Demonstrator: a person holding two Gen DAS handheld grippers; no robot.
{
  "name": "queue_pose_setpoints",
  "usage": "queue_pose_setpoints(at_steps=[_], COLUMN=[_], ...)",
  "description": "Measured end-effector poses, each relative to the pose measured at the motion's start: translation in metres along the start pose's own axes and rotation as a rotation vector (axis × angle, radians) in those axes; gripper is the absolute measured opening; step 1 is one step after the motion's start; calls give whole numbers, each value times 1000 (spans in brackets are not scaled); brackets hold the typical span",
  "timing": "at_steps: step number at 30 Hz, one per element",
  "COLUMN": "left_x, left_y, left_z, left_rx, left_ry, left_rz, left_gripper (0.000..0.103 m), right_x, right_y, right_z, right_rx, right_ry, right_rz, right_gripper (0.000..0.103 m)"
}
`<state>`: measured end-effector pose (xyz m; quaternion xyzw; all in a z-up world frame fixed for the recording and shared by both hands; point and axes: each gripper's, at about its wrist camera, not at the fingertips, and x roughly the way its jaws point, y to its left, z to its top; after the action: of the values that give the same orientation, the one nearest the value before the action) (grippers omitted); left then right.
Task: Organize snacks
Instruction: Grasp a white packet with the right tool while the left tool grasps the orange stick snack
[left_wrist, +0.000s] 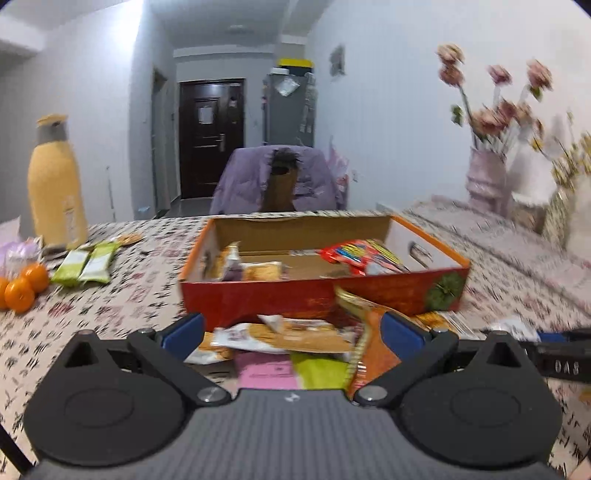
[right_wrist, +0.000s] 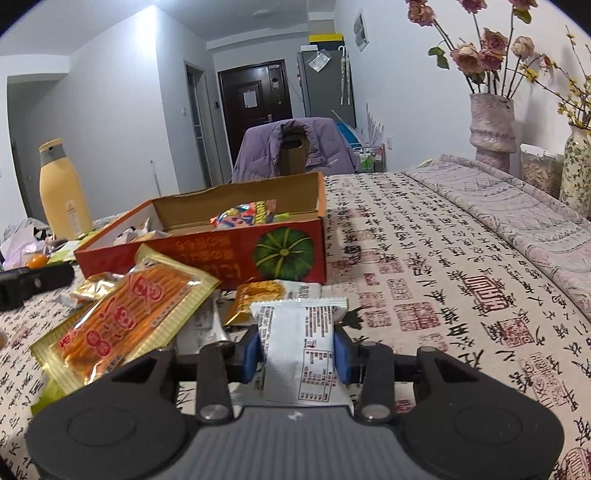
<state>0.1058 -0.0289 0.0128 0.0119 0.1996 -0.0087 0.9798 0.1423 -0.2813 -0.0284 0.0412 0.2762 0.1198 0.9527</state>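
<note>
White snack packet (right_wrist: 301, 347) pinched between the blue pads of my right gripper (right_wrist: 297, 356), just off the cloth. I judge the pick done and the carry beginning. Red box (right_wrist: 207, 254) sits ahead and to the left, open, already part filled. Next: lift over its near wall, then release. Left gripper (left_wrist: 291, 332) spread wide over the loose pile, holding nothing.

We see our left claw (left_wrist: 291, 334) spread wide above a heap of snack packets (left_wrist: 280, 338), just before the red cardboard box (left_wrist: 317, 295) on the bench (left_wrist: 122, 295).
</note>
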Motion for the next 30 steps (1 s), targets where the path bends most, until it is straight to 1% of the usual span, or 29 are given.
queue_pose_setpoints(at_steps=[5,8,11,14,16,18,21,22,24,27,30], left_x=[9,16,25,31,36,40,42,42,41,41,39], left_y=[-33,-50,-65,-75,-79,-82,-84,-84,-84,-83,-84], left_z=[-1,-2,-6,-10,-13,-16,-20,-20,-20,-21,-21], left_rx=[95,145,191,222,238,245,254,256,256,255,264], left_ry=[39,76,116,152,174,199,216,215,216,220,212], left_rz=[-20,-28,-21,-16,-9,-9,-2,-4,-9,-19,-22], left_gripper=[103,103,99,98,96,87,80,79,71,62,57], right_x=[1,2,2,3,4,5,7,8,8,9,9], right_y=[-14,-18,-19,-21,-22,-23,-23,-23,-22,-23,-24], right_z=[1,2,1,1,2,2,1,1,-1,-2,-4], right_rx=[15,17,14,15,16,16,16,16,18,24,29], right_ry=[-4,-6,-9,-14,-14,-15,-14,-12,-10,-7,-6], right_rz=[3,11,21,28,31,35,42,45,50,54,55], right_gripper=[39,39,39,39,39,39,39,39,39,39,39])
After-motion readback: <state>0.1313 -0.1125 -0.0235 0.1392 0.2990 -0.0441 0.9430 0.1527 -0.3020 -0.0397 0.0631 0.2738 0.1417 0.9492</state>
